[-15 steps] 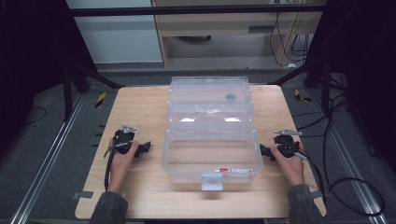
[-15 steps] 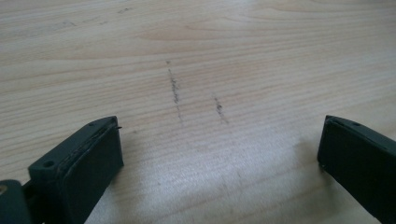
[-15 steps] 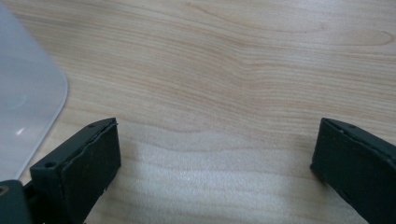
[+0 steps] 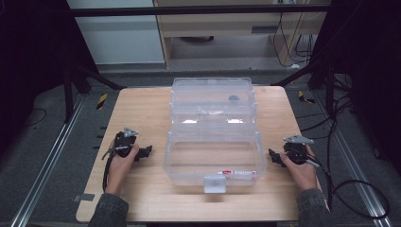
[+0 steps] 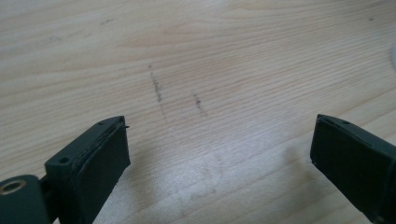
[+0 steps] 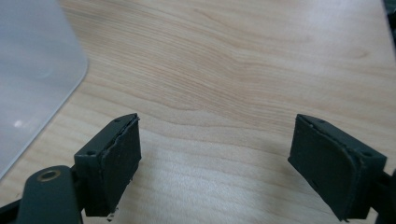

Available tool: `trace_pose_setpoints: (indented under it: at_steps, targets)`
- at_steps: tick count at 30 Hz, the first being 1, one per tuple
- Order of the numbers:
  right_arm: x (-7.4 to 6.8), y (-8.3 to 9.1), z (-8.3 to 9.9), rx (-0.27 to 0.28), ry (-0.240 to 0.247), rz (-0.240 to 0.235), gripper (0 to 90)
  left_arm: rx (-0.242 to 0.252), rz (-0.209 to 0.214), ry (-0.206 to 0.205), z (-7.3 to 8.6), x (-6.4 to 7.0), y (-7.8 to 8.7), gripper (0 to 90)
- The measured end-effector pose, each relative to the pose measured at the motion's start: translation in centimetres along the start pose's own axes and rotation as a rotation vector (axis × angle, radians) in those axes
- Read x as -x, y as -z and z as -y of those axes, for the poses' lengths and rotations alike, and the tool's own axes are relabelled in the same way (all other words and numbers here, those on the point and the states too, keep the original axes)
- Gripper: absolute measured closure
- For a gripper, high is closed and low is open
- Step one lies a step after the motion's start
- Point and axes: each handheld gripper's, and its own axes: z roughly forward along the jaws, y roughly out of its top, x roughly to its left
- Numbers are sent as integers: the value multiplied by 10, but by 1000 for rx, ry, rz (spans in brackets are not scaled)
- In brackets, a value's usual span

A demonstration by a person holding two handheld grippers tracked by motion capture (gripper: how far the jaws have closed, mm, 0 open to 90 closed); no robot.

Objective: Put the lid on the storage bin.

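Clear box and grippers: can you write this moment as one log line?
left gripper: open, empty | right gripper: open, empty | clear box: between them, untouched

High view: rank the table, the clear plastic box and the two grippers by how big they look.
1. Table, largest.
2. Clear plastic box.
3. Left gripper and right gripper: they look about alike, so I won't rank one over the other.

Box (image 4: 213,137) sits mid-table (image 4: 142,109), lid open behind it; left gripper (image 4: 144,152) left of box, right gripper (image 4: 274,157) right.
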Motion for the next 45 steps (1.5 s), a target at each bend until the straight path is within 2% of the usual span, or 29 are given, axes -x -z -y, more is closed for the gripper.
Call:
trace_pose_setpoints:
  at_steps: [5,6,7,8,10,13,15,16,17,19,20,21,22,25,29,32,38,41,45]
  targets:
    - [-7,27,-9,33,79,26,175,26,12,-55,-5,10,21,42]
    - [-10,33,-11,33,99,32,175,30,23,-85,-8,14,29,42]
    - [-15,43,-15,36,139,38,171,30,23,-85,-8,14,29,42]
    - [-18,51,-17,41,169,47,166,35,36,-133,-12,19,40,41]
    - [-21,62,-17,44,204,48,161,46,42,-183,-14,24,50,39]
    - [-26,84,-24,6,288,62,147,52,73,-243,-17,33,69,39]
    - [-29,101,-35,-14,348,79,149,51,100,-277,-21,39,83,38]
    - [-30,107,-40,-23,361,82,151,55,112,-303,-23,42,89,37]
    - [-32,113,-48,-32,394,84,151,52,120,-334,-25,46,96,36]
    - [-36,124,-64,-50,454,91,150,47,132,-371,-29,51,104,35]
    - [-36,124,-64,-50,454,91,150,47,132,-371,-29,51,104,36]
    - [-39,129,-73,-52,487,96,150,47,160,-390,-33,55,111,36]
    - [-44,135,-89,-58,533,94,153,55,185,-390,-35,58,113,36]
    - [-52,139,-117,-74,596,64,174,58,233,-420,-42,69,118,35]
    - [-59,137,-154,-90,665,18,247,39,265,-502,-54,86,121,36]
    - [-62,129,-179,-112,726,-7,300,26,282,-531,-61,94,120,39]
    - [-69,111,-212,-165,820,-76,418,4,332,-588,-70,112,120,57]
    - [-74,103,-228,-179,868,-107,475,-3,363,-602,-73,119,119,62]
    - [-86,91,-243,-202,913,-159,516,-20,379,-628,-78,127,117,66]
